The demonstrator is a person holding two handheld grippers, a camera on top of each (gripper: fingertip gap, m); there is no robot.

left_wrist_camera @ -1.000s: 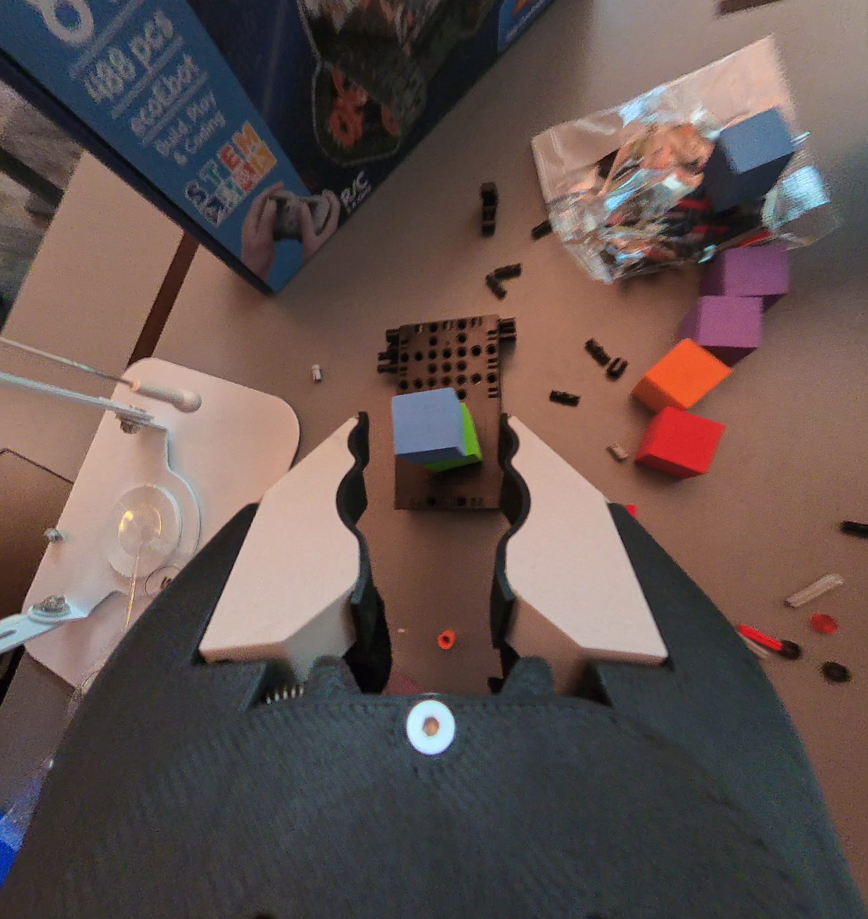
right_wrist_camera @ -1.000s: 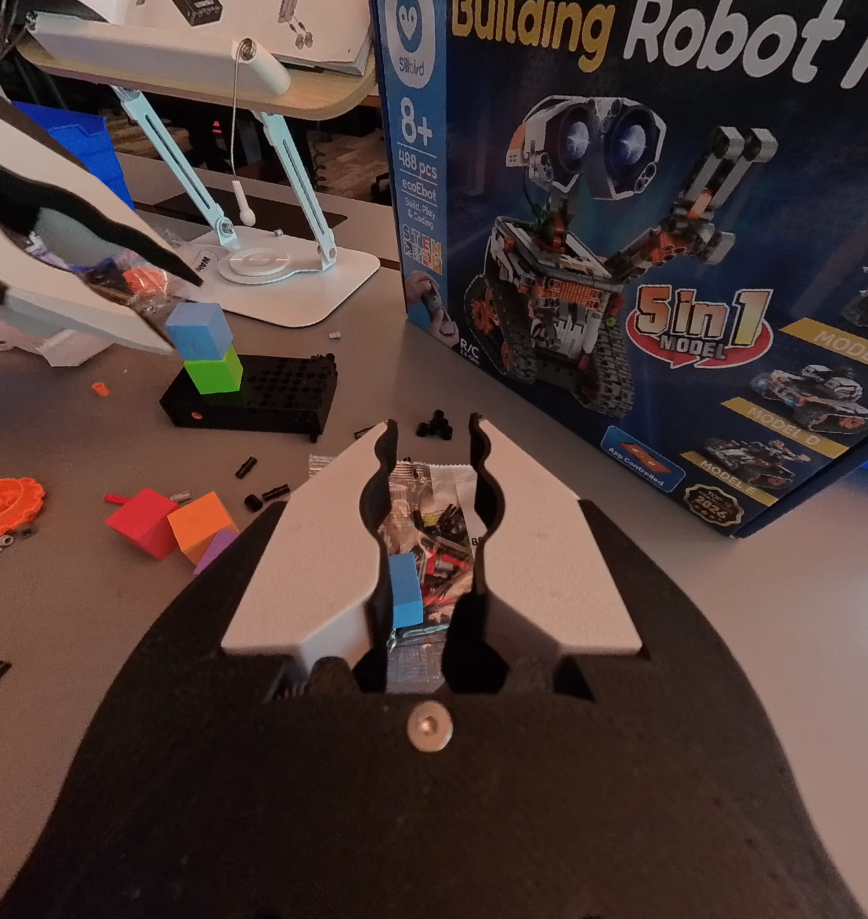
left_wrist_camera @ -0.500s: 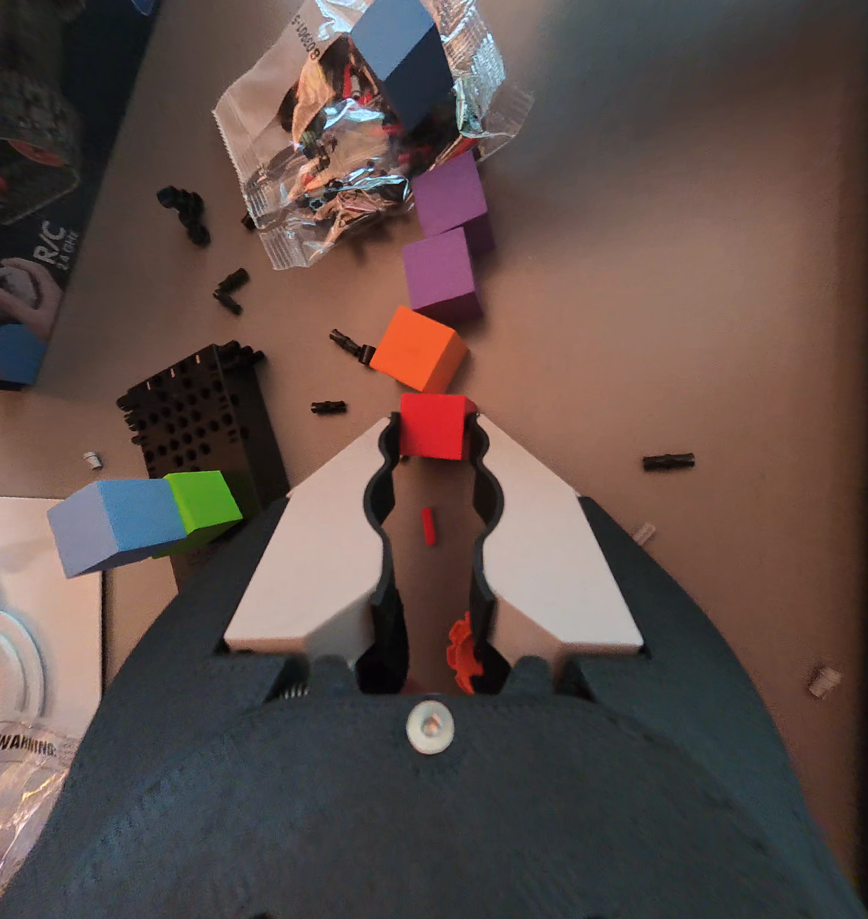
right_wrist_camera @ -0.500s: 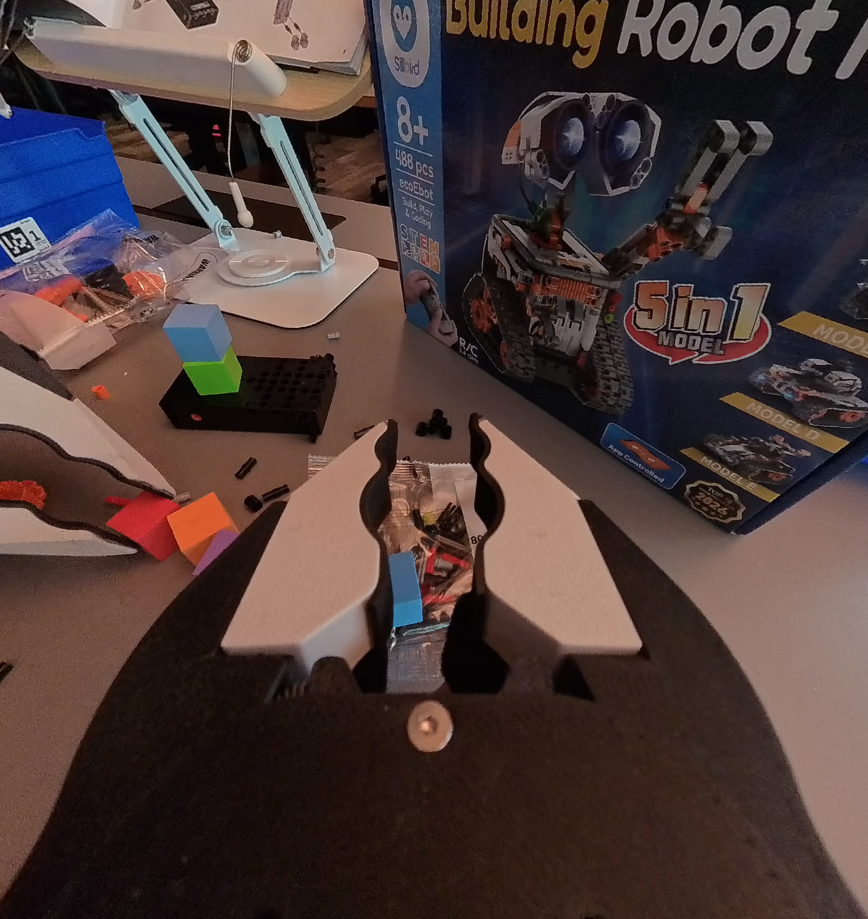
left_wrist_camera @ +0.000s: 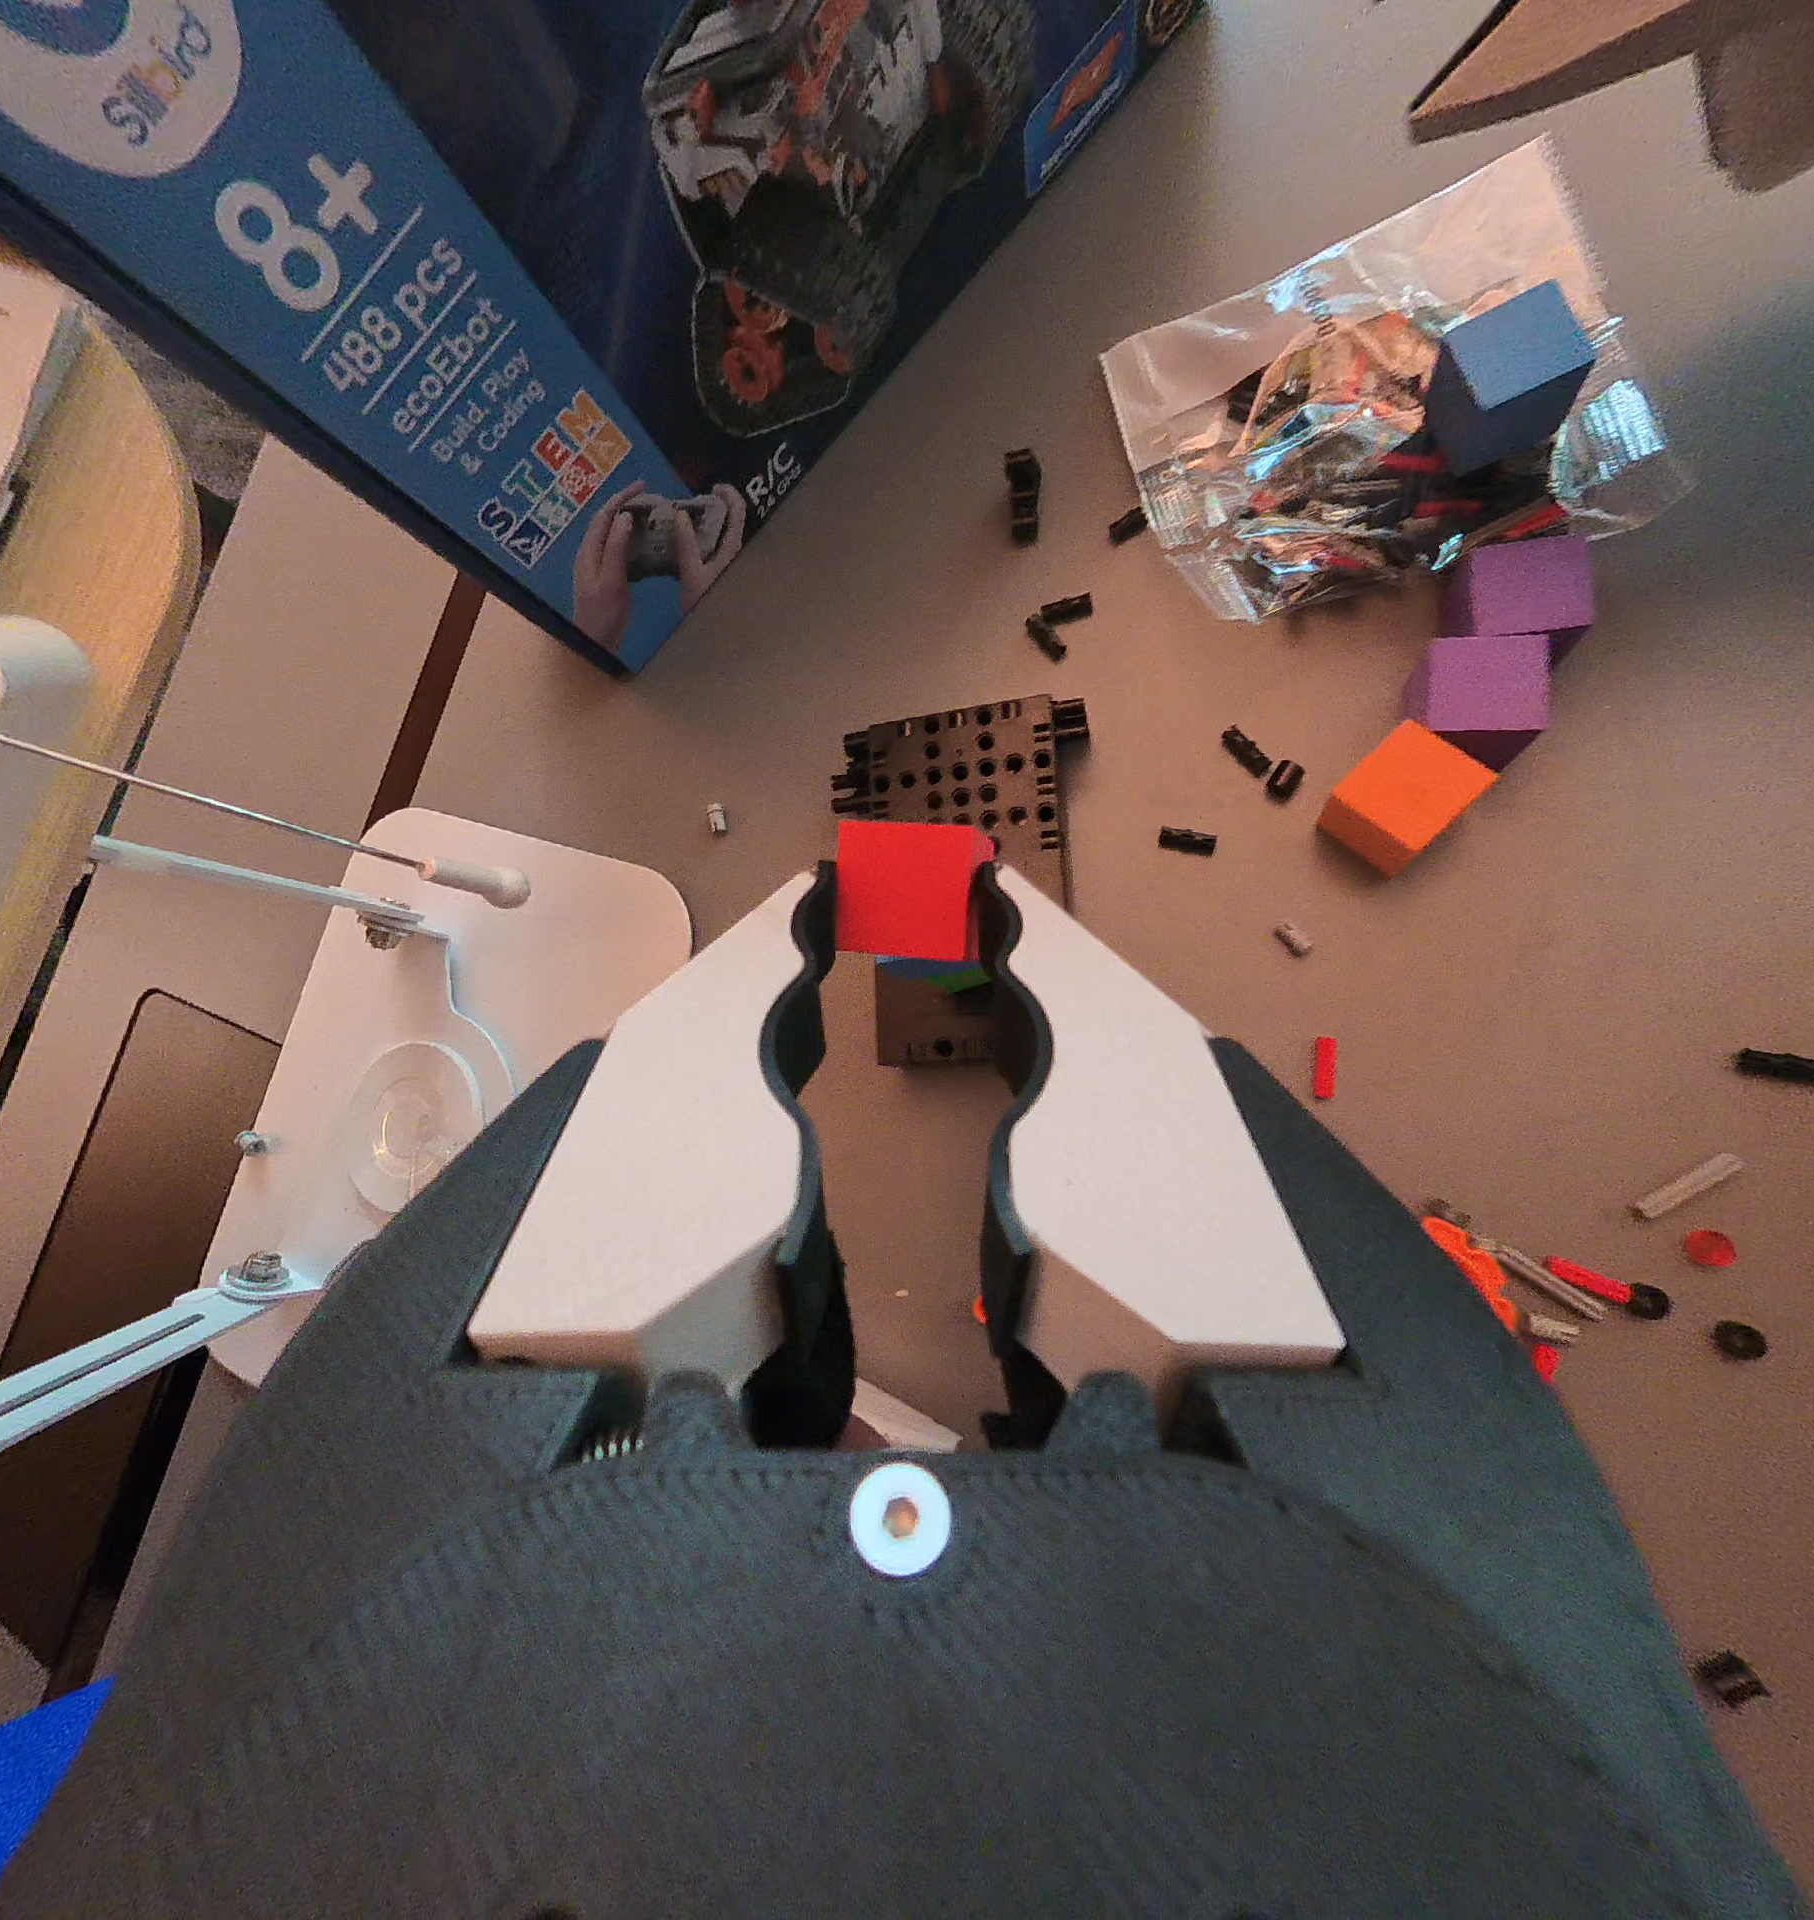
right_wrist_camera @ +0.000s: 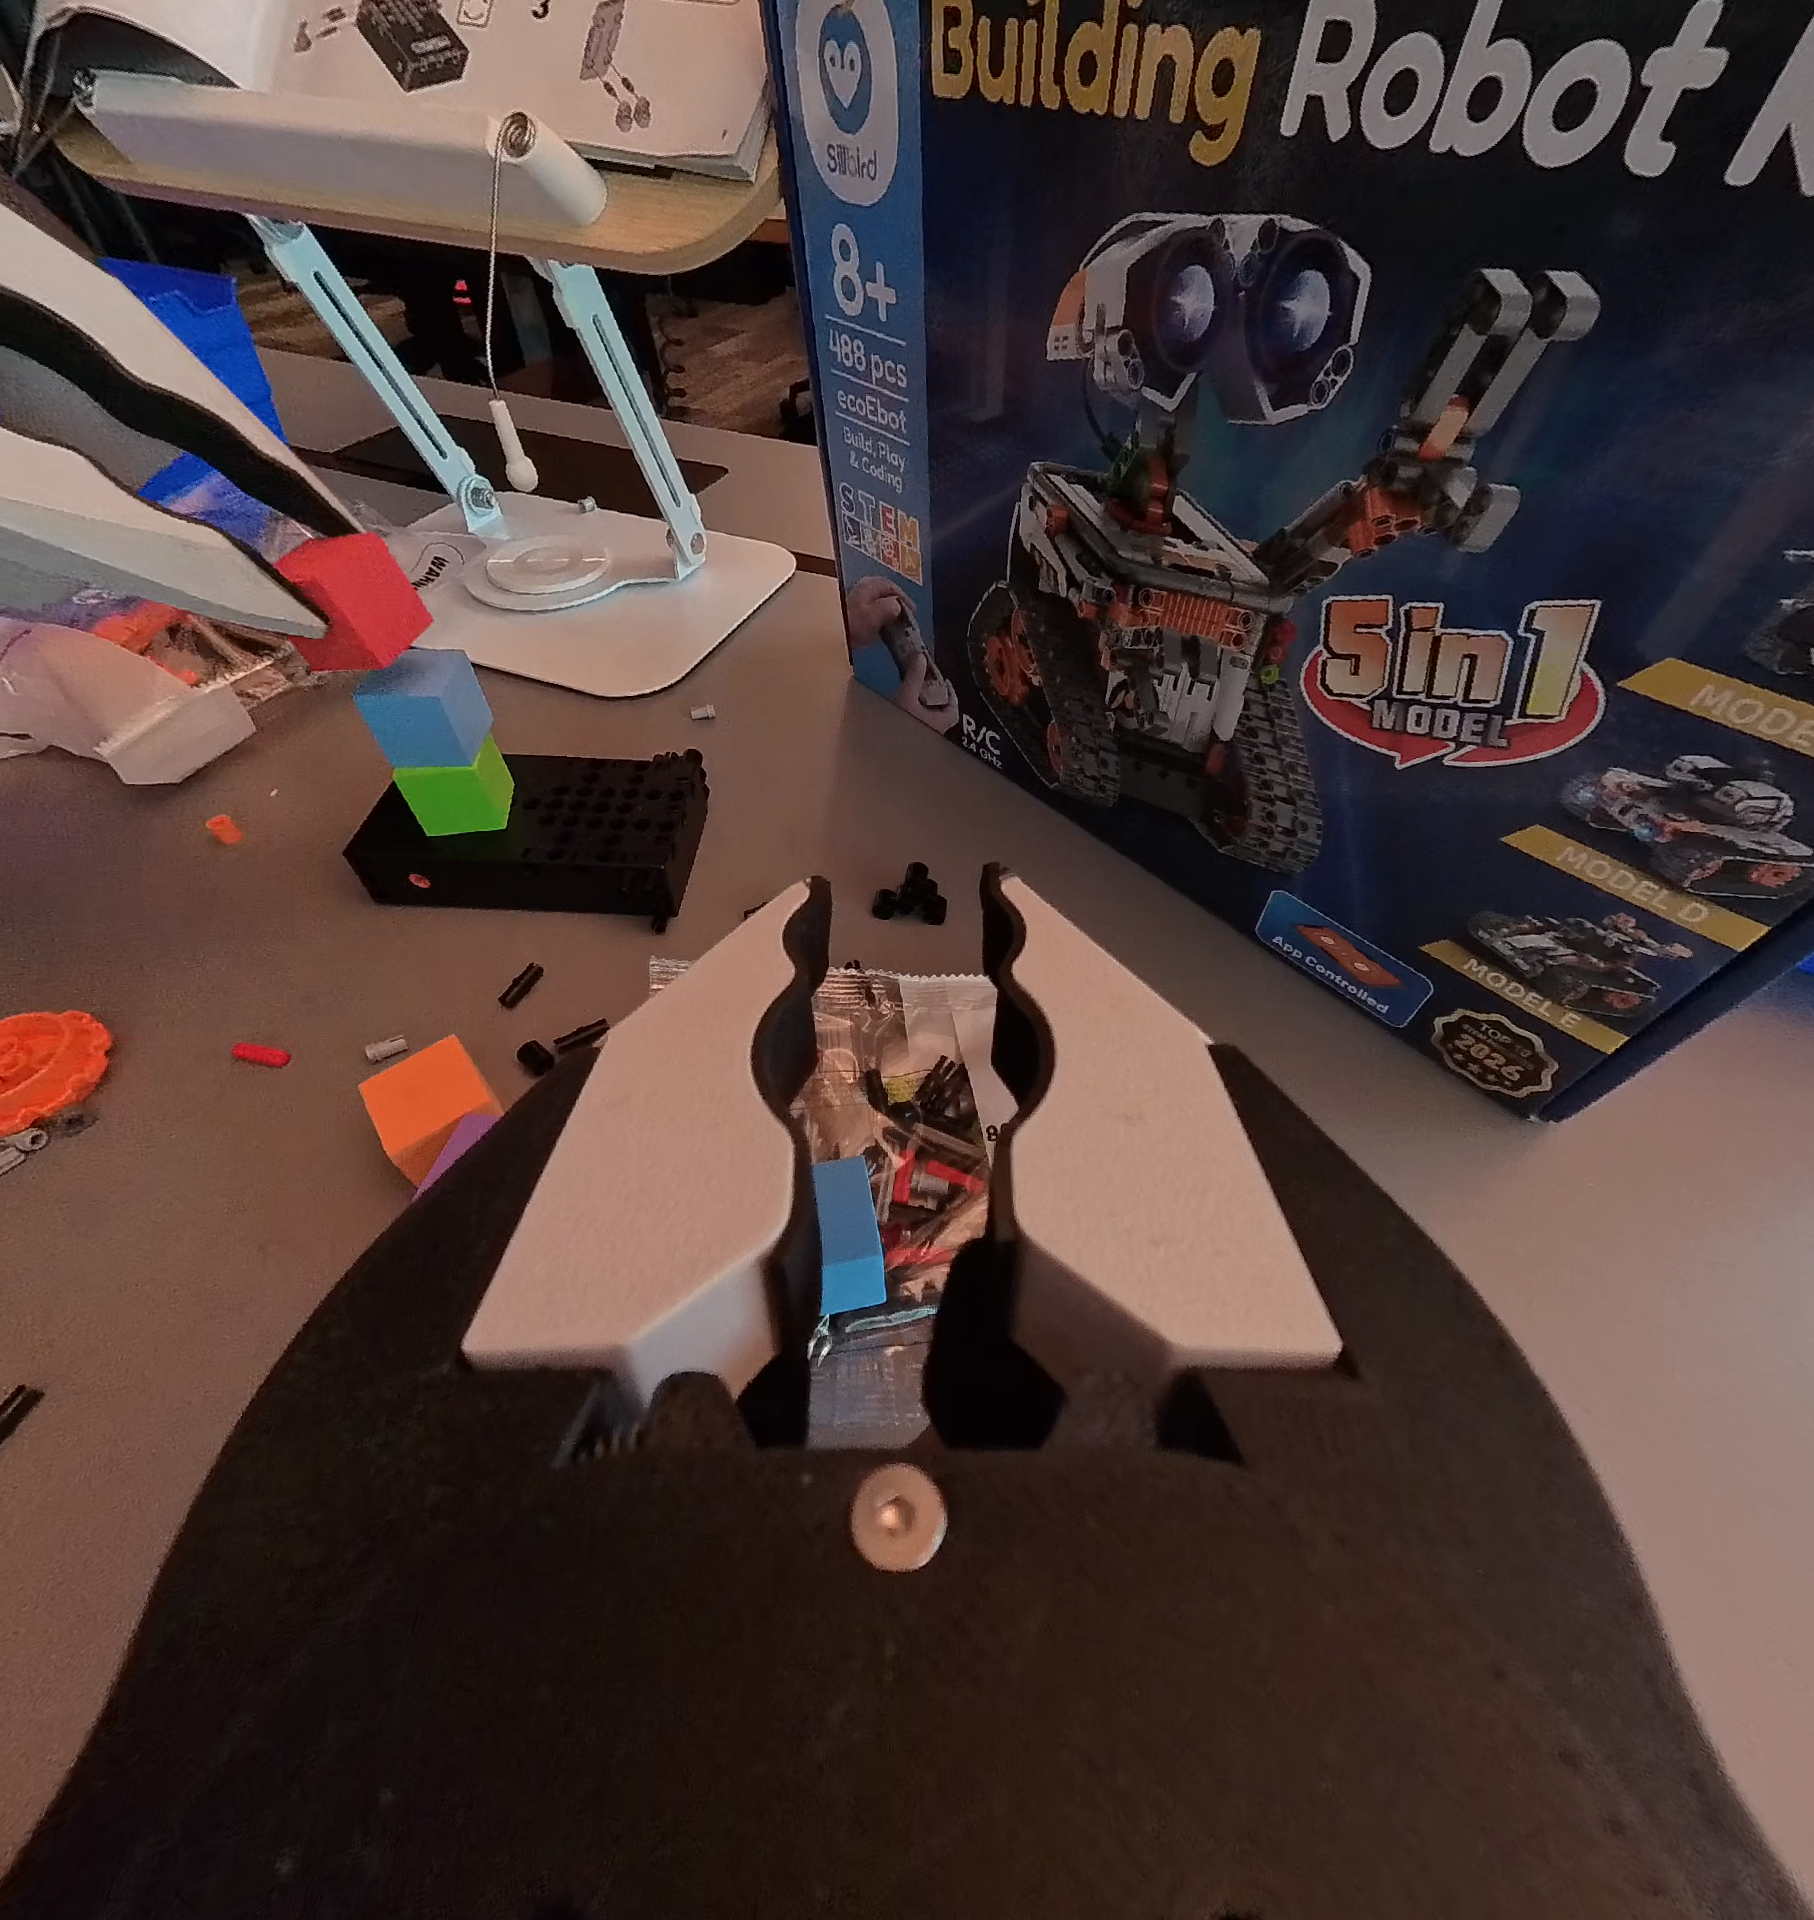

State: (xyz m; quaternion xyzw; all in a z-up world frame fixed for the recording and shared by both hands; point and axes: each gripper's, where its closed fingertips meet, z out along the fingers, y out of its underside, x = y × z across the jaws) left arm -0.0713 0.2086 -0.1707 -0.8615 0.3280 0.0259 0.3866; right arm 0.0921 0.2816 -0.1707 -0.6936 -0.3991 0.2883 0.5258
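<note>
The left gripper [left_wrist_camera: 908,902] is clamping a red cube [left_wrist_camera: 903,902] between its tips – a second ago they were apart and bare above the same spot. It is hanging over the black perforated block [left_wrist_camera: 970,774]; a clear bag [left_wrist_camera: 1329,488] of small parts is carrying a dark blue cube [left_wrist_camera: 1511,374].

The right gripper [right_wrist_camera: 905,894] is hovering with tips apart, holding nothing, above that bag – the red cube is sitting just above the light blue cube [right_wrist_camera: 423,707] and green cube [right_wrist_camera: 456,795]

Blue cube [left_wrist_camera: 908,968] and green cube [left_wrist_camera: 960,978] mostly behind red cube [left_wrist_camera: 903,902]
</note>
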